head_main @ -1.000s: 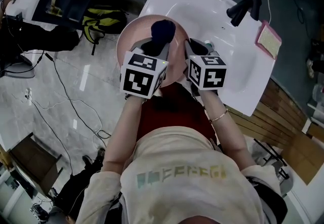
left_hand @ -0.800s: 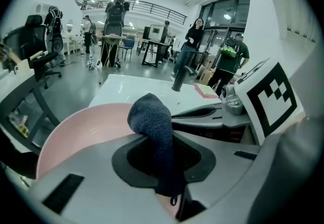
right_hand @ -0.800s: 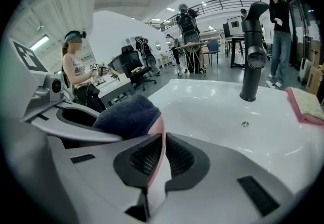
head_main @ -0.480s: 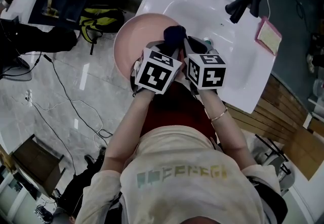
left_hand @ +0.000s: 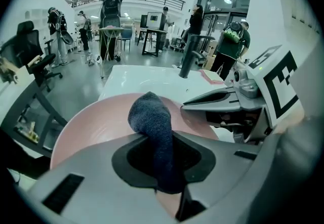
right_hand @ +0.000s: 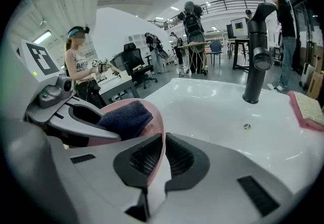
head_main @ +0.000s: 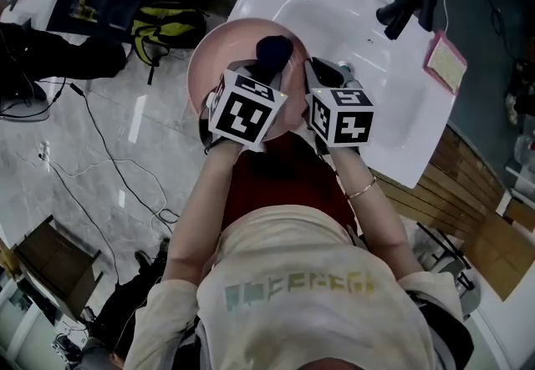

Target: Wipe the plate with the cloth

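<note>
A pink plate (head_main: 221, 51) is held up over the left edge of a white sink (head_main: 351, 17). My right gripper (head_main: 311, 76) is shut on the plate's near right rim (right_hand: 158, 132), which shows thin and edge-on between its pads. My left gripper (head_main: 263, 68) is shut on a dark blue cloth (head_main: 273, 49). The cloth (left_hand: 152, 117) sticks up from the jaws and rests against the plate's inner face (left_hand: 96, 122). In the right gripper view the cloth (right_hand: 126, 117) lies against the plate next to the left gripper's fingers (right_hand: 81, 117).
A black faucet (head_main: 405, 11) stands at the sink's far side, with a pink sponge (head_main: 443, 63) on the right rim. A yellow-black backpack (head_main: 171, 30) and cables (head_main: 109, 159) lie on the floor to the left. Several people stand in the room behind.
The left gripper with the cloth swung right across the plate, then back left and slightly farther away. The right gripper and the plate's rim stayed almost still.
</note>
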Demonstrator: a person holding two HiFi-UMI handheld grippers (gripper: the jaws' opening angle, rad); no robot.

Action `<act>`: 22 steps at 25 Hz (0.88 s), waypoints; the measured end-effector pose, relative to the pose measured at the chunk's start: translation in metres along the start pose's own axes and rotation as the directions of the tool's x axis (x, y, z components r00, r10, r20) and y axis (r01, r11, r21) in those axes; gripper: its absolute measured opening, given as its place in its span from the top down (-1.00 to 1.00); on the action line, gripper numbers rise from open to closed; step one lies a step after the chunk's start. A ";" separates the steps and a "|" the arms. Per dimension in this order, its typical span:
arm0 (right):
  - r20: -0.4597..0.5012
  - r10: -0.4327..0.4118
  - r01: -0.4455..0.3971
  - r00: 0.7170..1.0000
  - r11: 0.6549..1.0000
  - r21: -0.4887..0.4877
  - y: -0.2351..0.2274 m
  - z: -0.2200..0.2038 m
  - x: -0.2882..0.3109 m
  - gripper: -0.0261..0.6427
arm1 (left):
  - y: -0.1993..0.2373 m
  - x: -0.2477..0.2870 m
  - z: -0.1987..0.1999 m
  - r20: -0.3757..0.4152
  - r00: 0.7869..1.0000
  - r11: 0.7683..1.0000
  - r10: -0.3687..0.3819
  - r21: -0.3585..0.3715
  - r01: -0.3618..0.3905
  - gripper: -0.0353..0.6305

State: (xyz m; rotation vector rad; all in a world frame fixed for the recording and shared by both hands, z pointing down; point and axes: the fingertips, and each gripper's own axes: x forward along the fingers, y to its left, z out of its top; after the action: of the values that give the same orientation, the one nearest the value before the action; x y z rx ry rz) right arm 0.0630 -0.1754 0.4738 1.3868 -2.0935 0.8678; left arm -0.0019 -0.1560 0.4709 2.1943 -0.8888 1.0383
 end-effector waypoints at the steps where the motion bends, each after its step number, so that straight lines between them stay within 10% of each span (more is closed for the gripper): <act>1: -0.001 0.000 0.000 1.000 1.000 -0.001 0.000 0.000 0.000 0.77 | 0.003 -0.001 -0.001 -0.001 1.000 1.000 0.006 -0.003 -0.006 0.65; 22: -0.007 -0.025 0.025 1.000 1.000 0.000 -0.005 0.000 -0.004 0.77 | 0.090 -0.050 -0.024 0.002 0.975 0.972 0.223 -0.075 -0.223 0.65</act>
State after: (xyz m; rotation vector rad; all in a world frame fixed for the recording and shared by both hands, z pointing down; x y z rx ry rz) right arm 0.0690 -0.1740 0.4724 1.4049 -2.0664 0.8618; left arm -0.1044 -0.1797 0.4611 2.0751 -1.1813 1.0786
